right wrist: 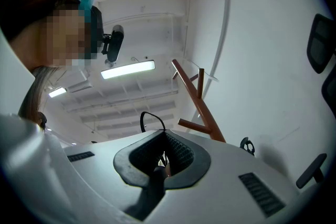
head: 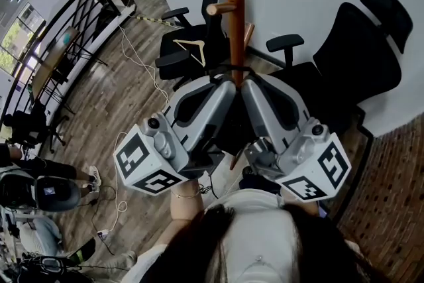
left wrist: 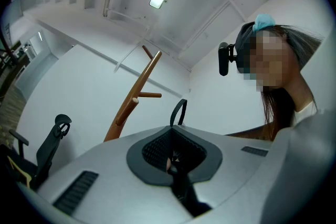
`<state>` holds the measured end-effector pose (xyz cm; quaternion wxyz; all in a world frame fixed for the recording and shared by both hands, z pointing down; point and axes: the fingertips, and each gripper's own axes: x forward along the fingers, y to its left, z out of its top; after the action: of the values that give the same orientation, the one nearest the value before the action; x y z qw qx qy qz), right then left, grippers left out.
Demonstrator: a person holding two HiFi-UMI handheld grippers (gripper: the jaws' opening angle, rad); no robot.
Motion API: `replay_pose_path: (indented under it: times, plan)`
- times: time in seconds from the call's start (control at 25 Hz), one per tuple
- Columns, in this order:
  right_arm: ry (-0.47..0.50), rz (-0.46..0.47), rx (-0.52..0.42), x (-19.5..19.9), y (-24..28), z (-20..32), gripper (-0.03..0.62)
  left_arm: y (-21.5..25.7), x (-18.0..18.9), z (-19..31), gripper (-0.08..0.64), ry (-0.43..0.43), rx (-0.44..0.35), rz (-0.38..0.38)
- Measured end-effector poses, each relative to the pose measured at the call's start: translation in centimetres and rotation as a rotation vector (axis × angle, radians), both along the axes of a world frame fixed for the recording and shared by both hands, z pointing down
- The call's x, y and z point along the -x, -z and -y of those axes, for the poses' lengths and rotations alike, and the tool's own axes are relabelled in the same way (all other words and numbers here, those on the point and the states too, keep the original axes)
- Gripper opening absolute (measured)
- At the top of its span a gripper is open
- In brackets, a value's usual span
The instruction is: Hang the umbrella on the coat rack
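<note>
Left gripper view: the left gripper (left wrist: 173,157) has its ribbed black pads pressed together on a dark part of the umbrella (left wrist: 181,189). From there the umbrella's thin black strap (left wrist: 182,101) rises as a loop past the jaw tips at 12 o'clock. In the right gripper view, the right gripper (right wrist: 160,162) is likewise clamped on the same dark piece, and the strap loop sticks up just past its tips at 11 o'clock.

In the head view the two grippers lie side by side, the left one at 7 o'clock and the right one at 5 o'clock. Their tips meet in the middle of the picture, right at the brown wooden pole of the coat rack (head: 233,10). The strap loop sits at the tips, against the pole, and I cannot tell whether it is around it. A short peg of the rack juts out at 11 o'clock above the tips, with no strap on it.

Further out, a black office chair (head: 199,43) at 11 o'clock has a wooden hanger (head: 192,46) on its seat. A second black chair (head: 361,50) stands at 2 o'clock by the white wall. Other people sit at 8 o'clock on the wooden floor (head: 132,96).
</note>
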<state>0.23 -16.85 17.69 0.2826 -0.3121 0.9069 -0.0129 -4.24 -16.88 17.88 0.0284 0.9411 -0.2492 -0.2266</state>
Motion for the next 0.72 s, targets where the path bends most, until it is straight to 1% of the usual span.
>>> replay_pose_path:
  times: [0.32, 0.52, 0.72]
  plan:
    - [0.022, 0.001, -0.001, 0.7, 0.5, 2.3, 0.035, 0.5, 0.7, 2.2, 0.008, 0.013, 0.007, -0.008]
    - [0.031, 0.004, 0.000, 0.9, 1.1, 2.4, 0.035, 1.3, 0.9, 2.3, 0.008, 0.010, 0.006, -0.017]
    - [0.043, 0.013, 0.014, 1.1, 1.5, 2.4, 0.035, 2.2, 1.4, 2.1, 0.008, 0.008, -0.002, -0.042]
